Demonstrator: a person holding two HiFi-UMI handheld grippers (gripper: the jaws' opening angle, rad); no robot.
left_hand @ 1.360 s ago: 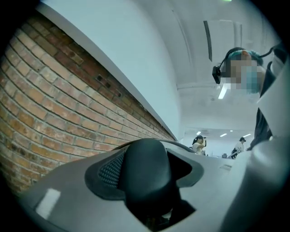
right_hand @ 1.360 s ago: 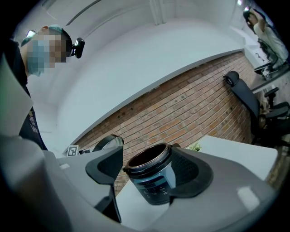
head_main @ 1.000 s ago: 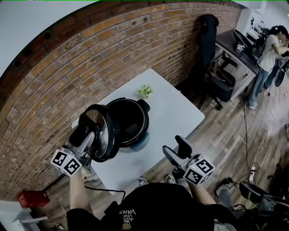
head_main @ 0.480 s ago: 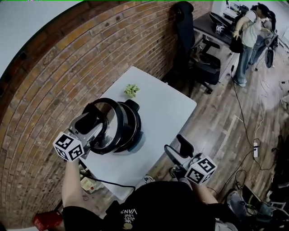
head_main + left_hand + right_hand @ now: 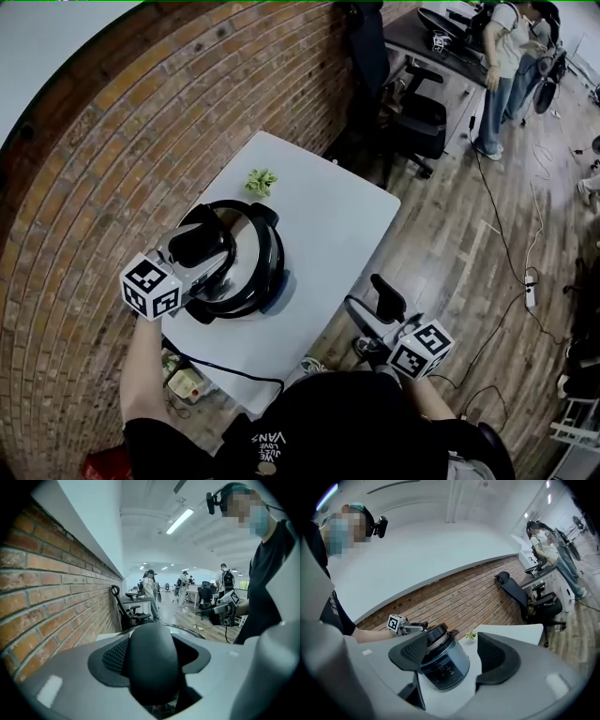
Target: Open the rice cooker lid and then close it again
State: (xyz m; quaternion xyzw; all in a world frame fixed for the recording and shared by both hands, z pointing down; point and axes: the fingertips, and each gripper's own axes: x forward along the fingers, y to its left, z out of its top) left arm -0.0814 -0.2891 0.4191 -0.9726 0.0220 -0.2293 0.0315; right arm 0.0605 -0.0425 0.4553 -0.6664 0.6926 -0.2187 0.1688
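Note:
A dark rice cooker (image 5: 278, 286) stands on the white table (image 5: 328, 216) near the brick wall. Its round black-rimmed lid (image 5: 255, 267) lies tilted over the pot's opening, near side higher. My left gripper (image 5: 216, 246) is shut on the lid's black knob (image 5: 152, 667), which fills the gap between its jaws in the left gripper view. My right gripper (image 5: 375, 305) hangs open off the table's near edge, holding nothing. In the right gripper view the cooker (image 5: 443, 665) shows some way off, beyond the open right gripper (image 5: 452, 656), with the lid (image 5: 436, 634) slanted on top.
A small green plant (image 5: 261, 180) sits on the table behind the cooker. A black cable (image 5: 225, 370) runs off the table's near left edge. An office chair (image 5: 417, 122) stands past the far corner, and people (image 5: 502, 56) stand by a desk farther off.
The left gripper has swung the lid from standing upright at the cooker's left side down over the pot's opening. The right gripper has hardly moved.

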